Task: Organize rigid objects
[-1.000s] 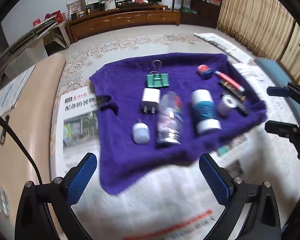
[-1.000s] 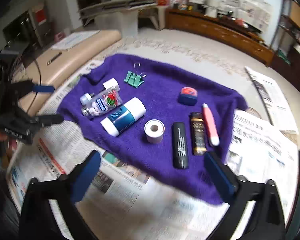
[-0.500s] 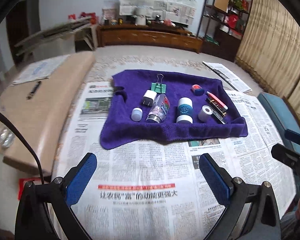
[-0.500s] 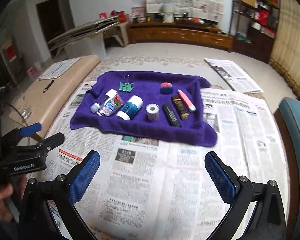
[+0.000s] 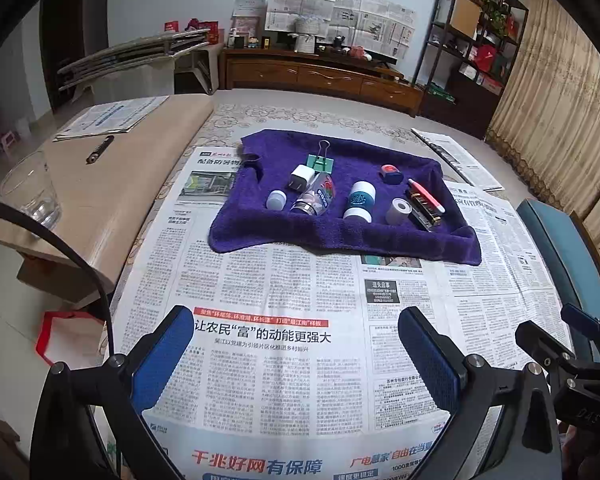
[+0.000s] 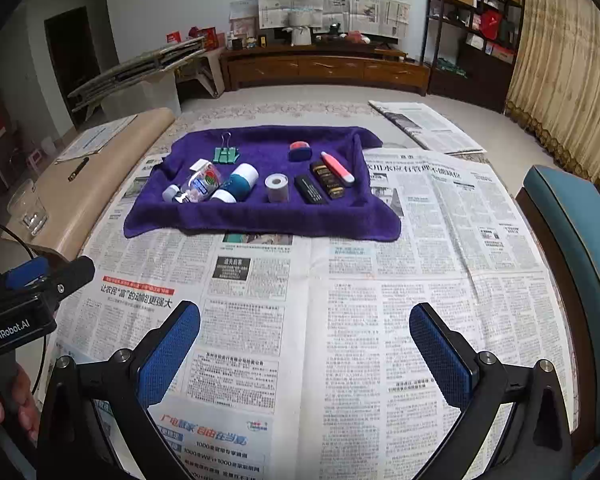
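A: How do the jaws stand?

B: Both pairs are spread wide and hold nothing. The left gripper (image 5: 296,354) and the right gripper (image 6: 305,354) hang over bare newspaper (image 6: 340,300), well short of the purple towel (image 6: 260,212).

A: And the things to organize?

B: All lie on the towel, in rough rows. At its left end lie the clear bottle (image 5: 315,198) and the white charger plug (image 5: 300,178), with a small white cap (image 5: 276,200) at their left. The teal-and-white container (image 5: 360,200) and the tape roll (image 5: 398,211) lie mid-towel. Toward the right end lie the black bar (image 6: 310,189), the dark gold-printed stick (image 6: 326,179) and the pink-and-white pen (image 6: 337,166) side by side. At the far edge sit the green binder clip (image 5: 320,162) and the red-and-blue piece (image 5: 391,173).

A: So how far along?

B: I judge it done or nearly so: nothing lies off the towel, nothing is held.

A: Room to move?

B: Plenty of open desk on the towel's near side. The towel's edges ride up in folds, which could snag a low approach. A drinking glass (image 5: 30,188) stands well left of the towel, a teal chair (image 6: 572,248) well right.
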